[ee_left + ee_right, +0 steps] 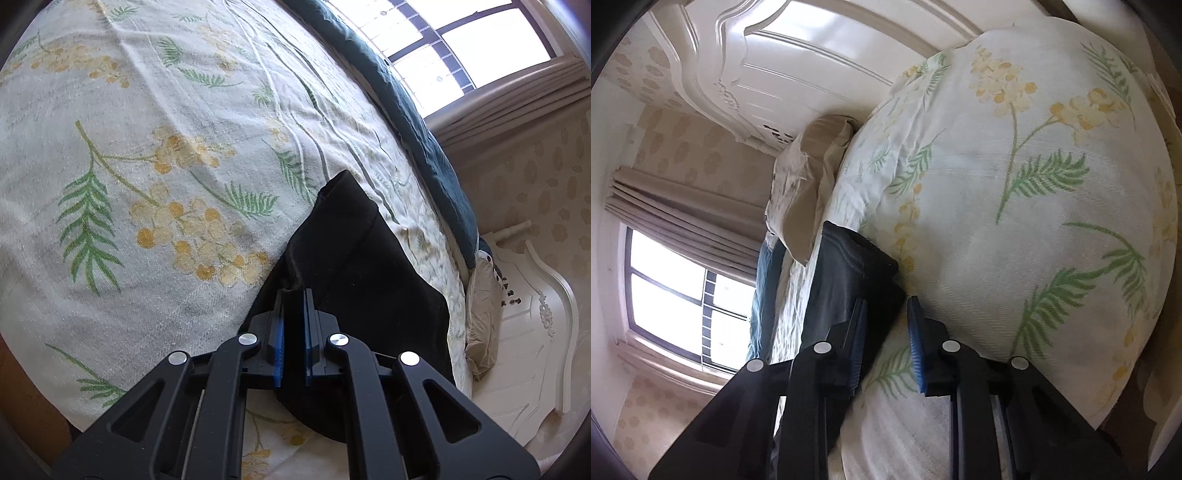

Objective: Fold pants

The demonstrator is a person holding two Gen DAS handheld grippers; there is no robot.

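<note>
The black pants (354, 258) lie folded on the floral bedsheet (147, 147), running away toward the headboard. My left gripper (293, 295) is shut on their near edge, with black cloth pinched between the blue pads. In the right wrist view the black pants (849, 273) lie along the left side of the bed. My right gripper (886, 302) is at their near corner with its jaws still apart. The corner sits between the fingertips, the left finger lies against the cloth, and the bedsheet (1015, 221) shows in the gap further back.
A dark teal blanket (417, 122) runs along the far side of the bed. A beige pillow (809, 173) leans against the white carved headboard (798, 62). A bright window (665, 295) with beige curtains lies beyond.
</note>
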